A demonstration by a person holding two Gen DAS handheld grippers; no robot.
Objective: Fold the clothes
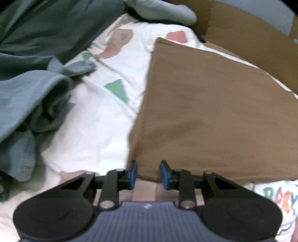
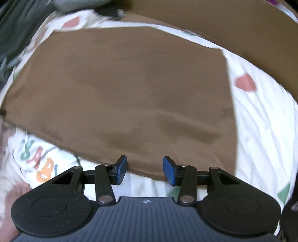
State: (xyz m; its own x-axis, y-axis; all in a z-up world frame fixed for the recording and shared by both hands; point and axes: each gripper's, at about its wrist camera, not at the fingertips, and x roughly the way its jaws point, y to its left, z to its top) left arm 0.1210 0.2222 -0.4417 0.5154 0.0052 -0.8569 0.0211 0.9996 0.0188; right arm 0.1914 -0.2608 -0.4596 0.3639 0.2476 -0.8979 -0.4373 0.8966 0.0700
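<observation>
A brown garment [image 1: 214, 115] lies flat and folded into a rectangle on a white printed bedsheet [image 1: 96, 119]. My left gripper [image 1: 148, 174] hovers at its near left corner, open, with nothing between the blue pads [image 1: 132, 172]. In the right wrist view the same brown garment [image 2: 130, 89] fills the middle, and my right gripper [image 2: 145, 168] sits open just over its near edge, holding nothing. Both views are blurred.
A heap of grey-green clothes [image 1: 28, 74] lies to the left, and a pale grey piece [image 1: 163, 11] at the back. Brown fabric or board [image 1: 251, 33] rises behind the garment. The bedsheet [image 2: 260, 121] carries red and green shapes and coloured letters [image 2: 37, 162].
</observation>
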